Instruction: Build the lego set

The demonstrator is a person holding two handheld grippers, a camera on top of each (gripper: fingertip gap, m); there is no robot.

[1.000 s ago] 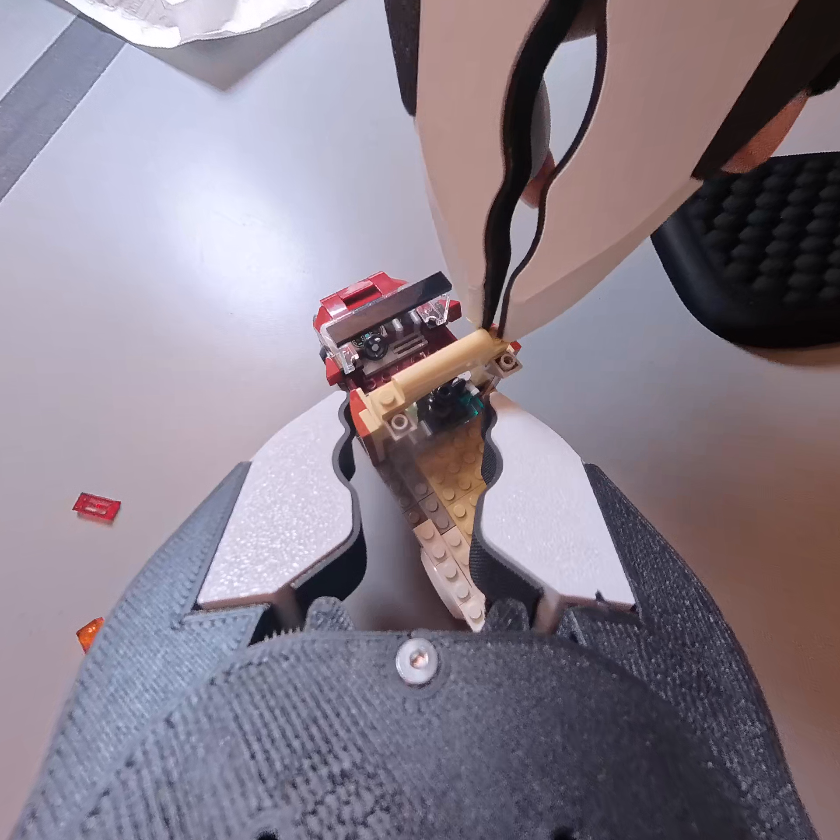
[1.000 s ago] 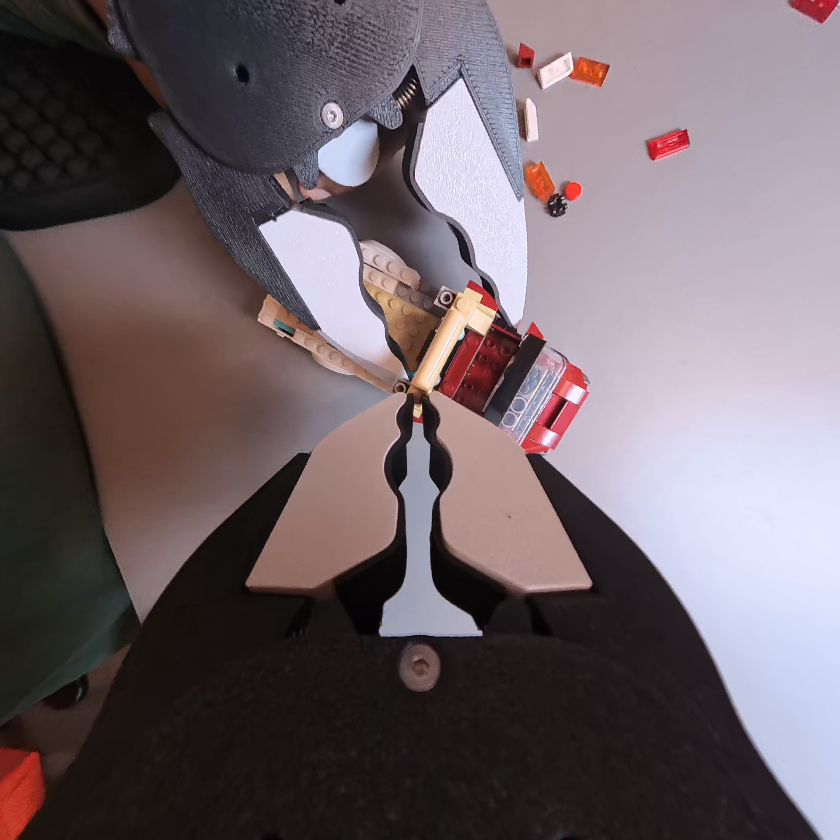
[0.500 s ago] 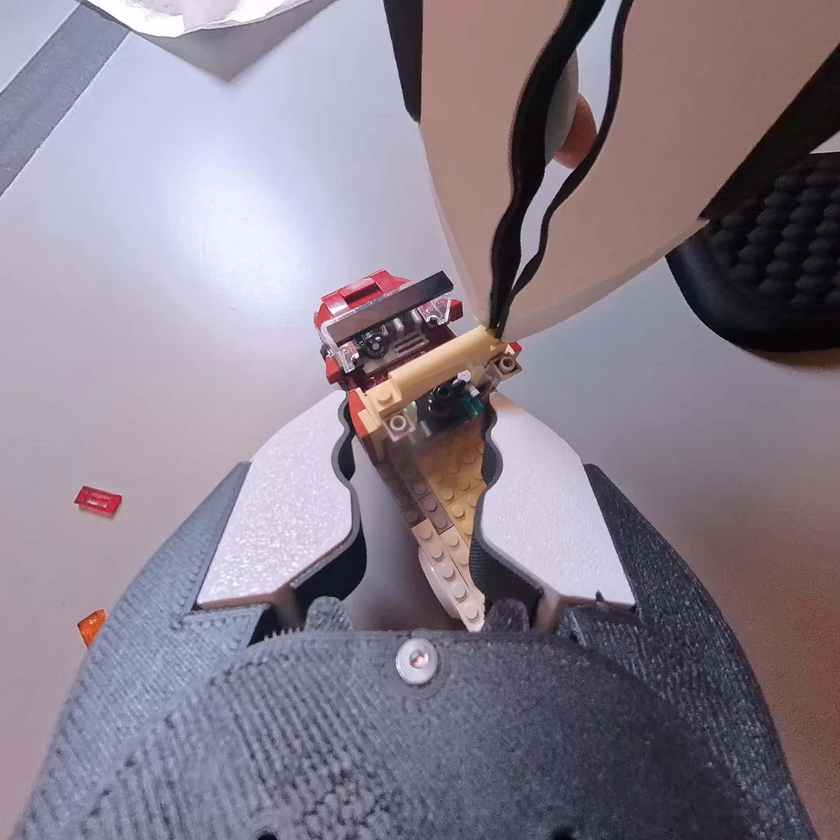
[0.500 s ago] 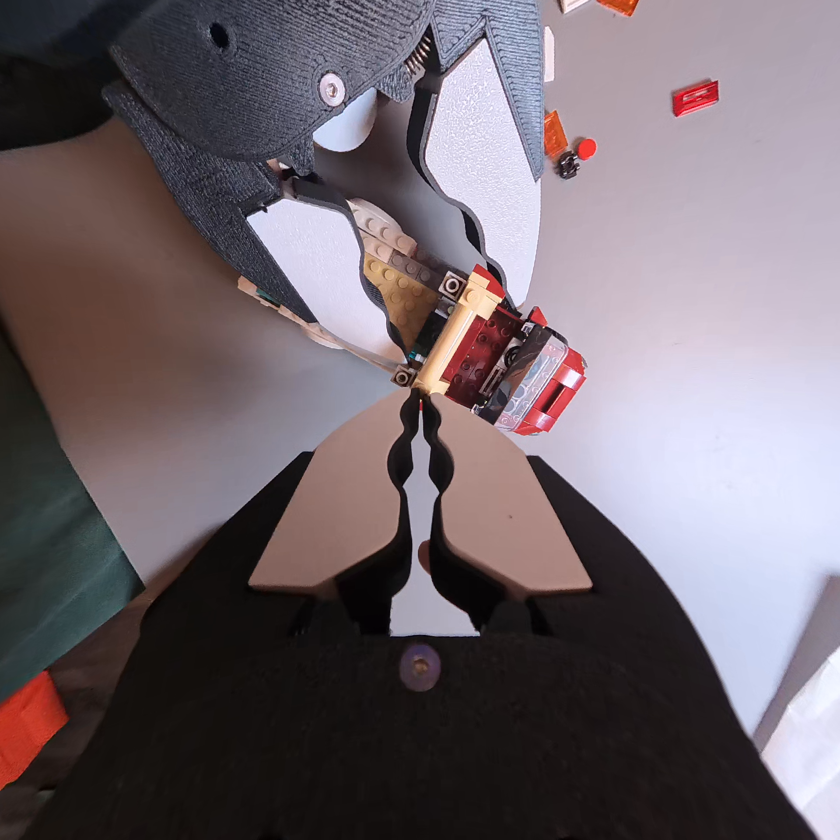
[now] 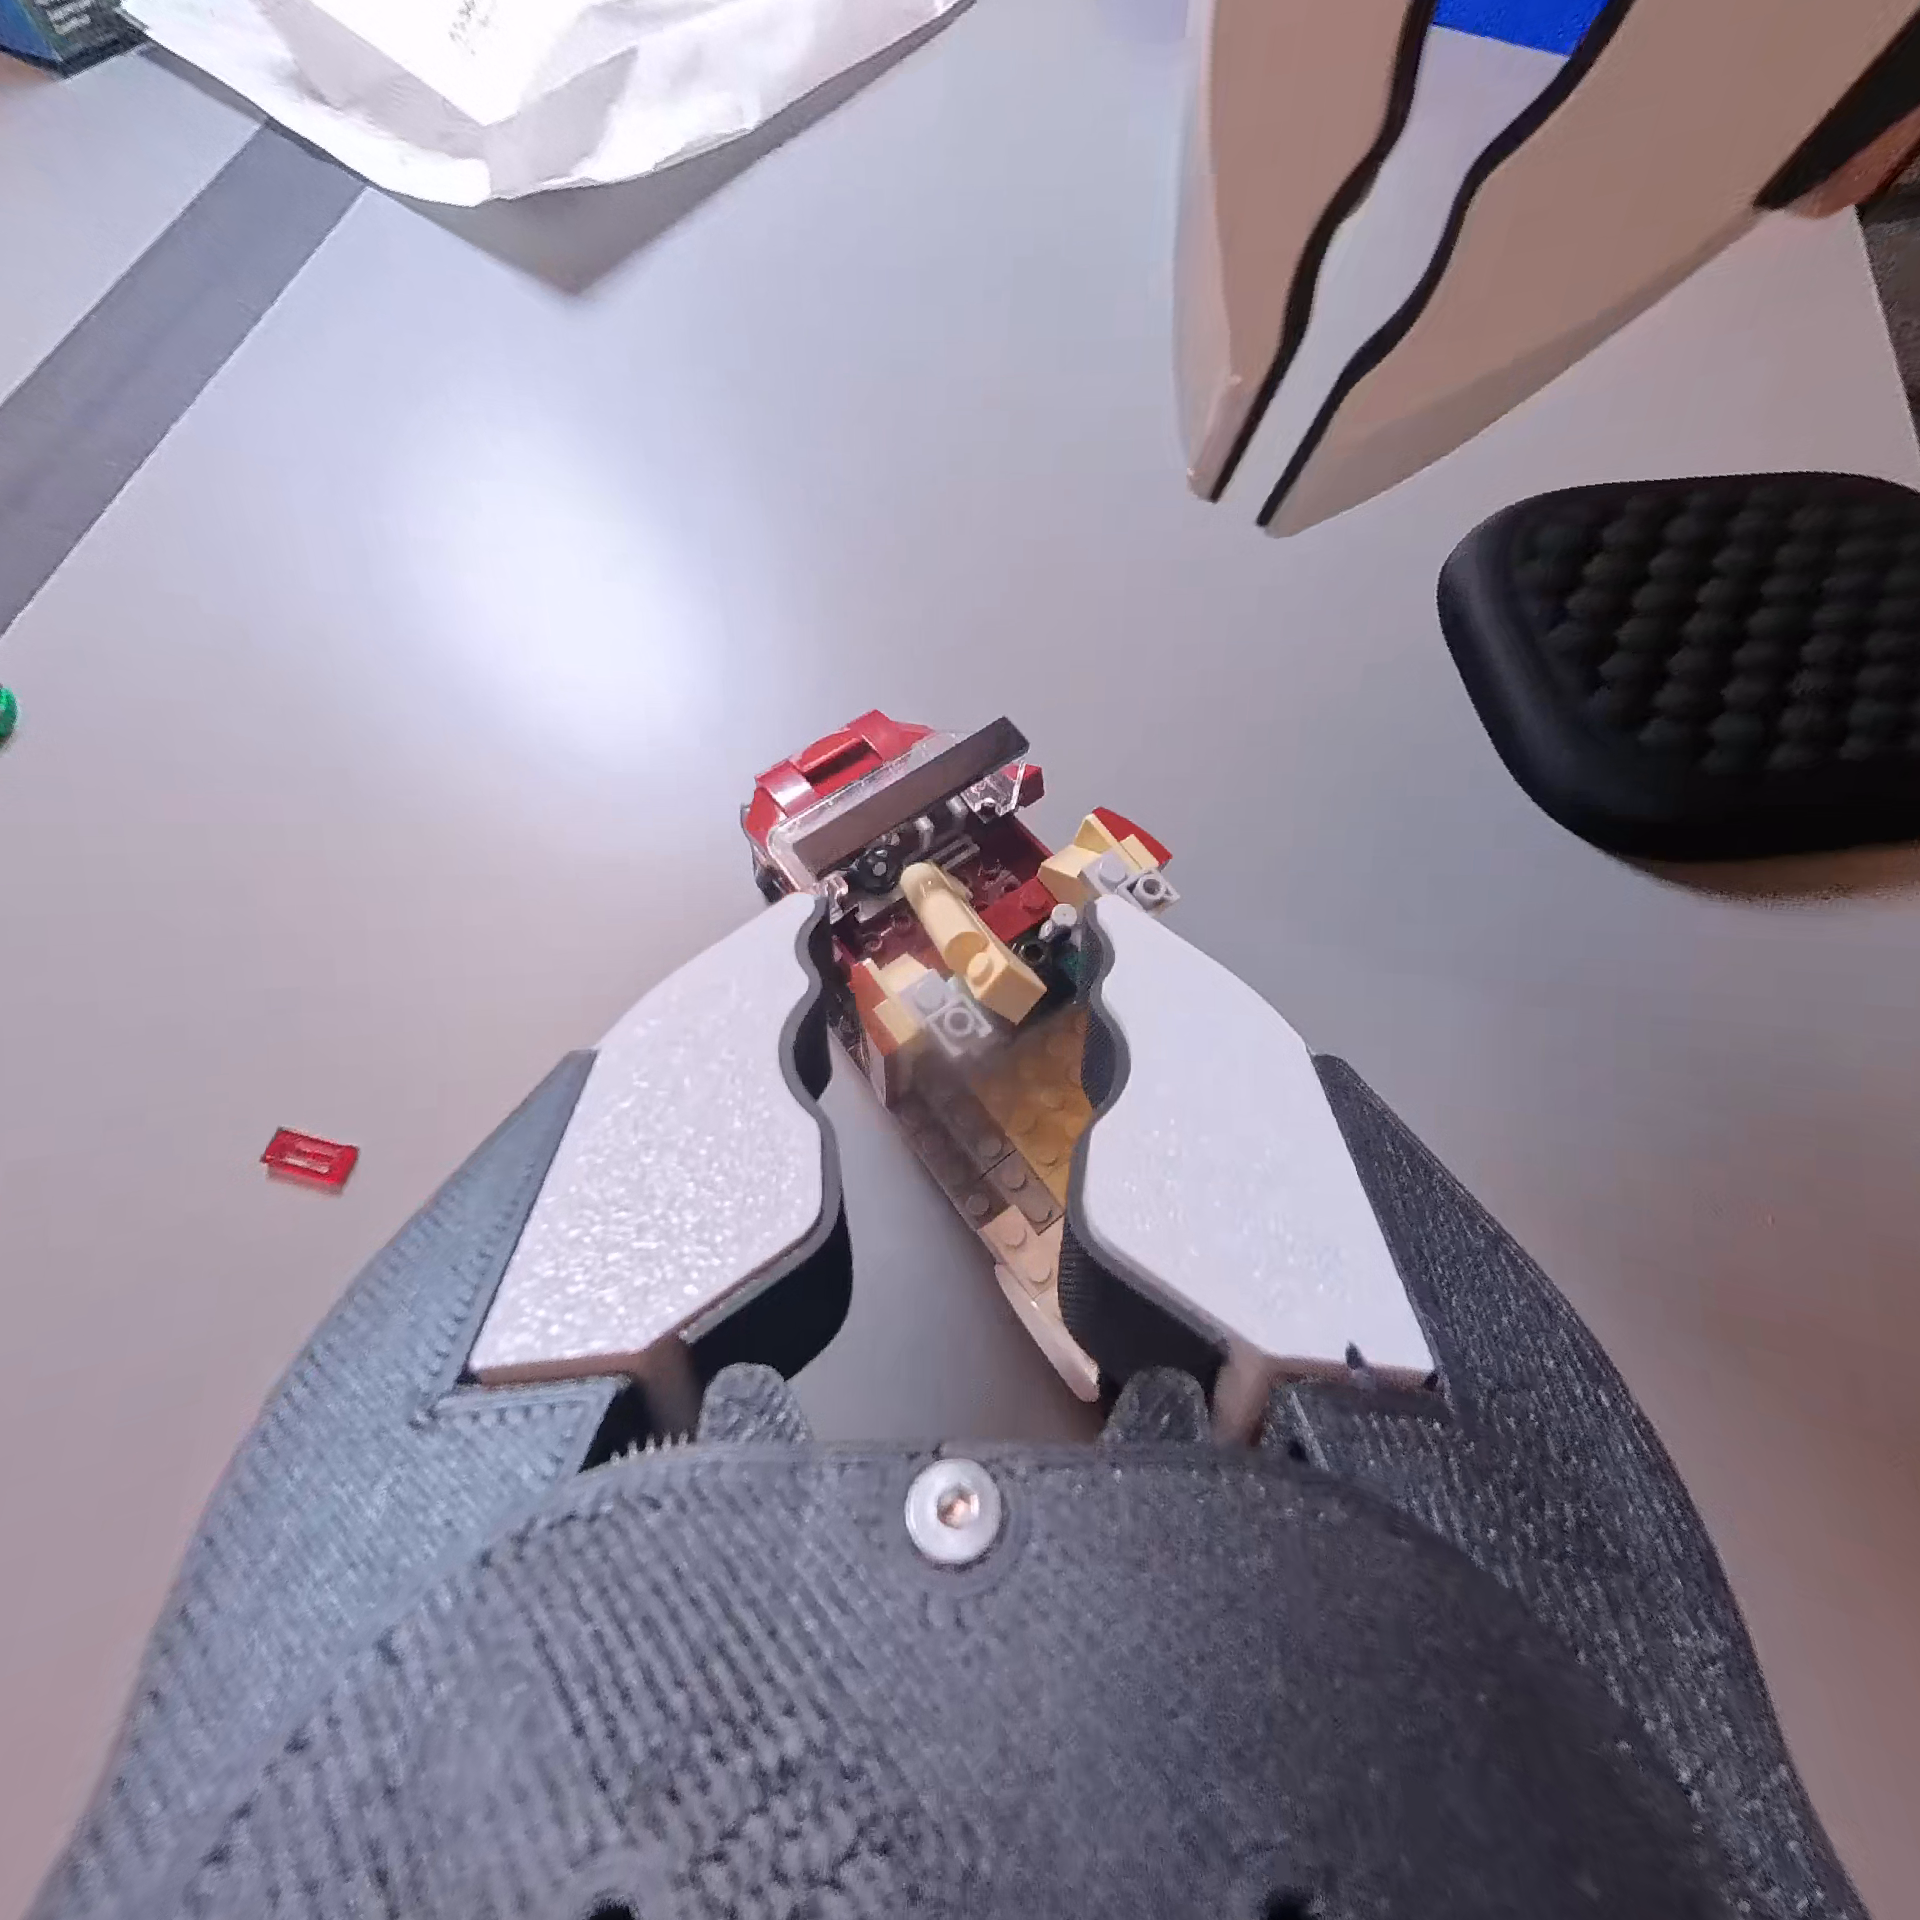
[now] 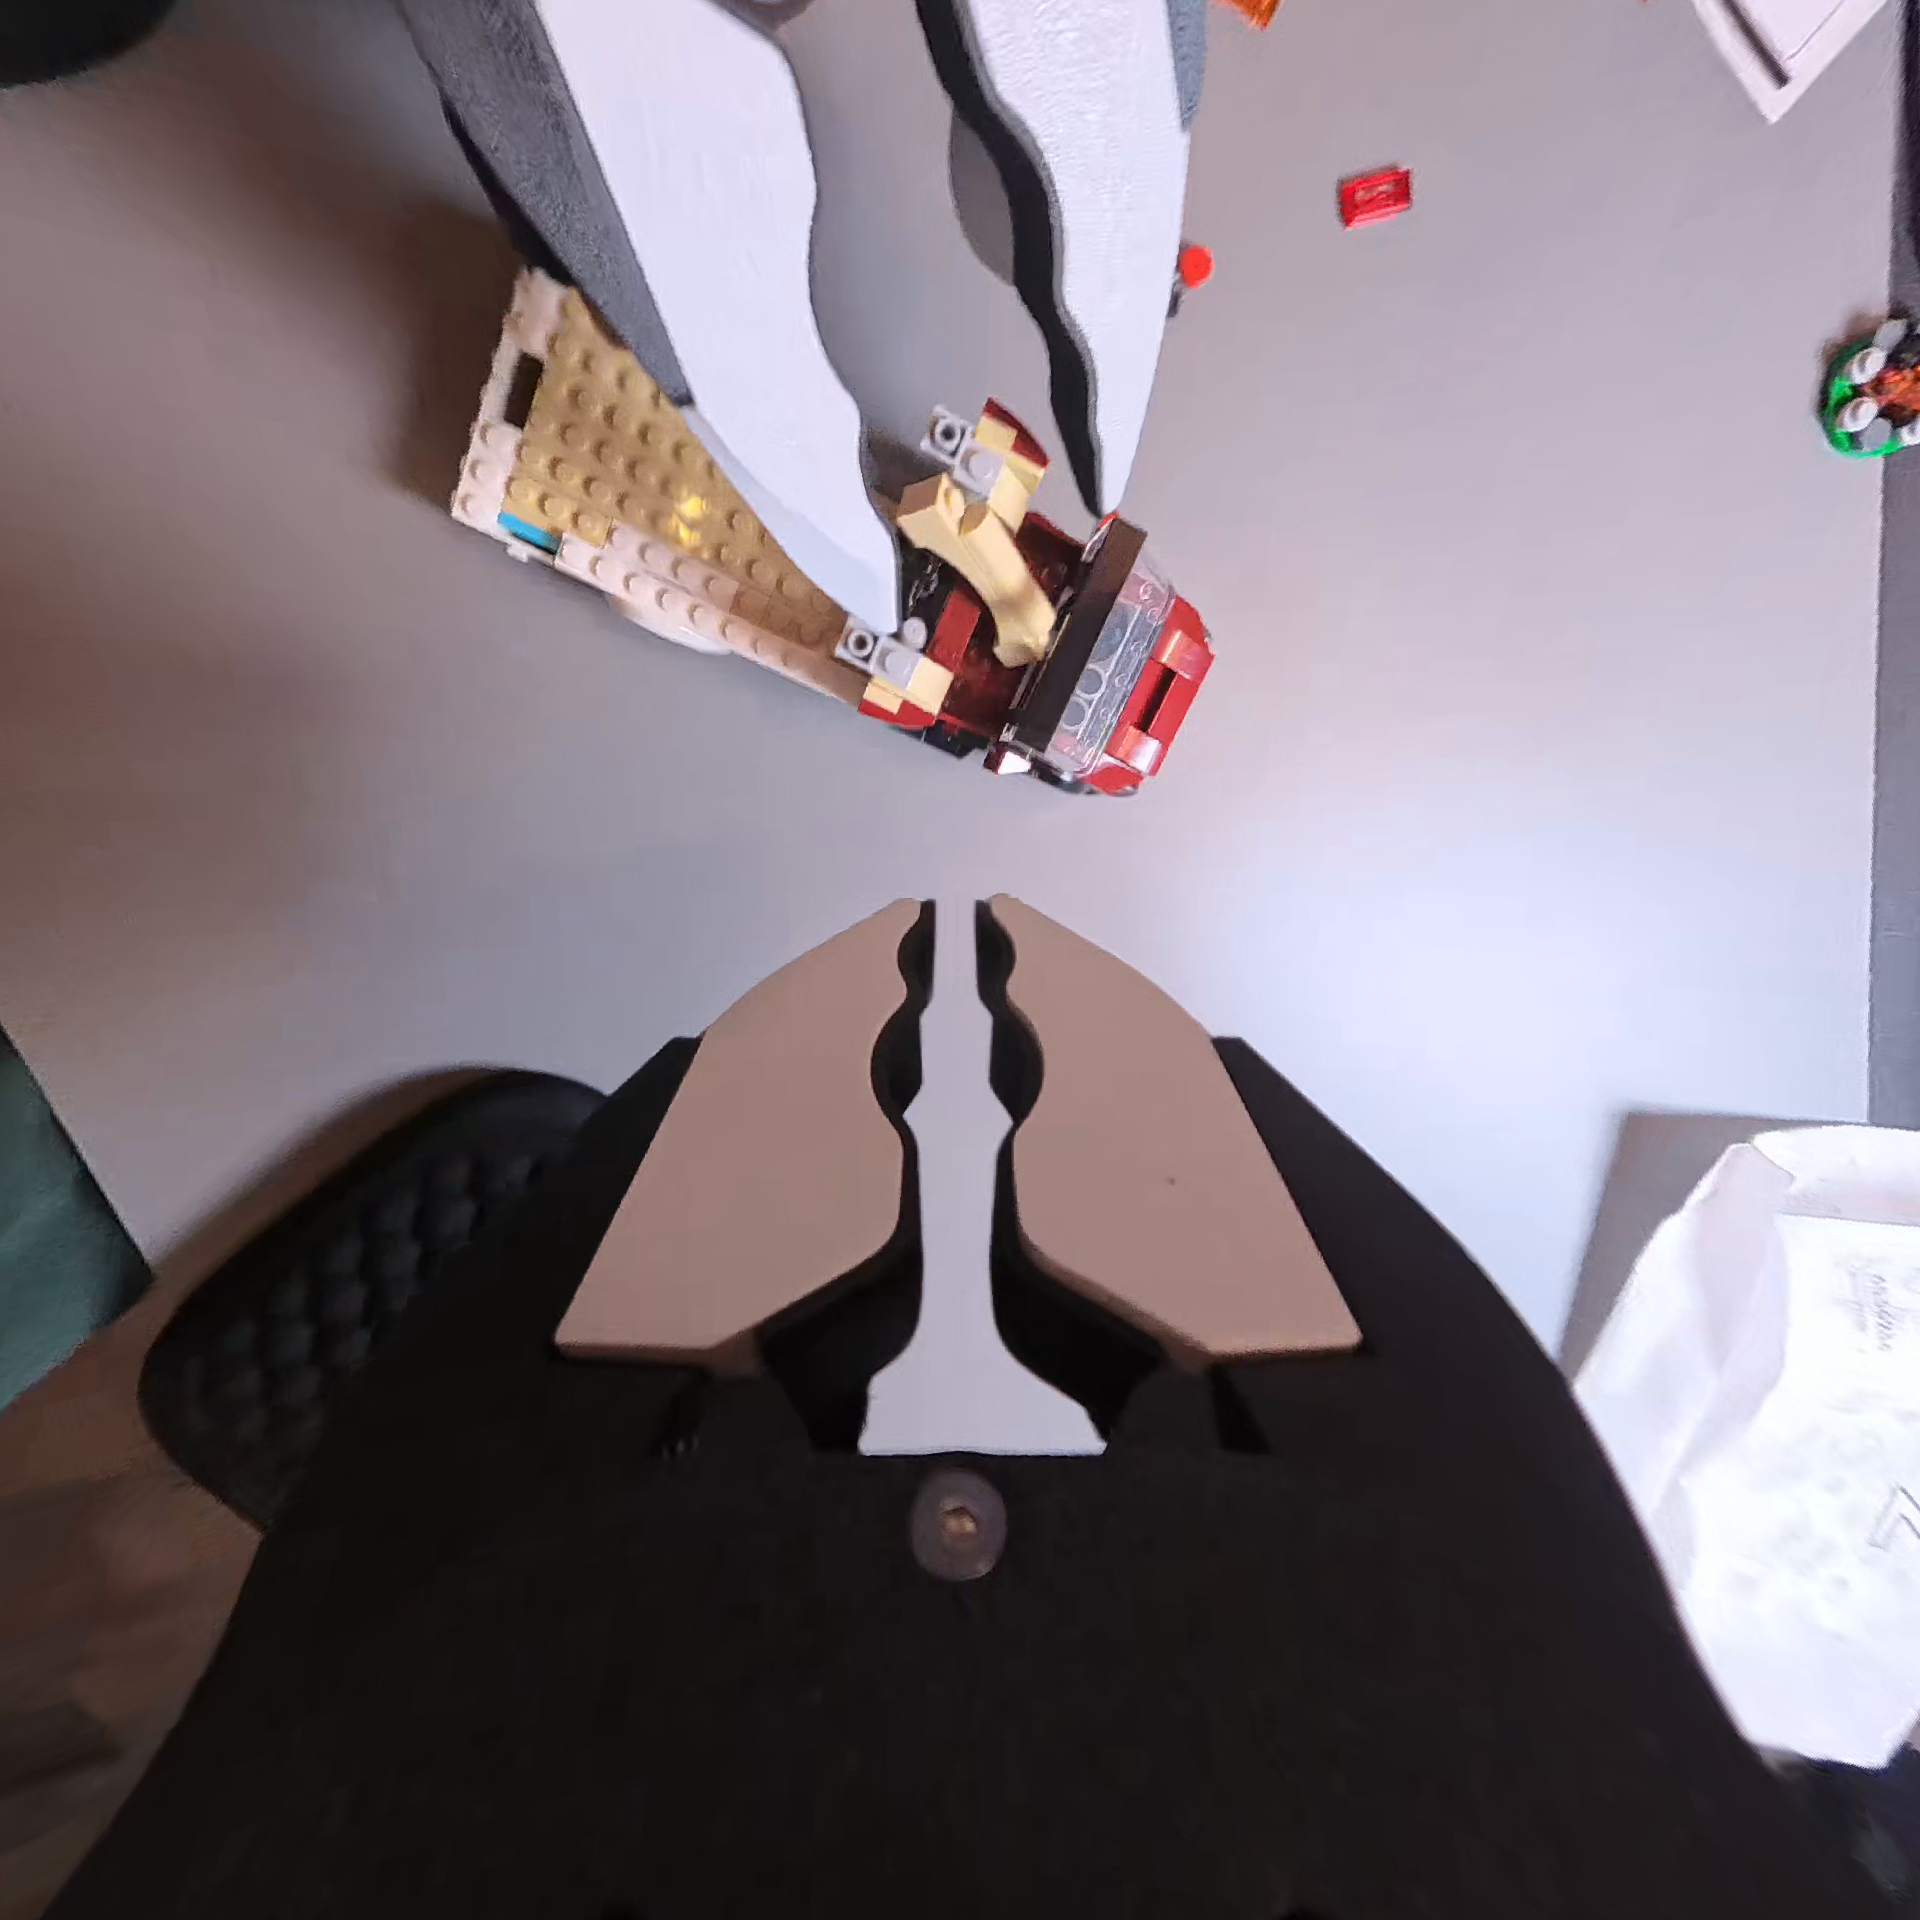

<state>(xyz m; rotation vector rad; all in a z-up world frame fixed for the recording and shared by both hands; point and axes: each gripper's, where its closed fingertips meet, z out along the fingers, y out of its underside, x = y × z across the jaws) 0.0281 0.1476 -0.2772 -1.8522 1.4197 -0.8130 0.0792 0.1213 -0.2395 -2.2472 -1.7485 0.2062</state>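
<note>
The lego model (image 5: 940, 831), a truck with a dark red cab, a clear windshield and a tan studded bed, rests on the grey table. My left gripper (image 5: 956, 925) is shut on it, with the grey fingers on either side just behind the cab. A tan bar (image 5: 966, 935) lies askew inside the cab, one end towards the windshield. In the right wrist view the model (image 6: 1127, 675) and the bar (image 6: 987, 566) show between the left fingers (image 6: 769, 416). My right gripper (image 6: 954, 904) is empty, its jaws a narrow gap apart, and clear of the model. It also shows in the left wrist view (image 5: 1236, 499).
A white paper bag (image 5: 540, 94) lies at the table's far side. A black studded pad (image 5: 1704, 665) sits to the right. A loose clear red tile (image 5: 310, 1156), a red round stud (image 6: 1195, 263) and a small green and orange build (image 6: 1870, 400) lie on the table.
My right gripper has let go of the tan bar's end and pulled back from the model. The bar has swung from lying across the cab's rear to pointing askew into it.
</note>
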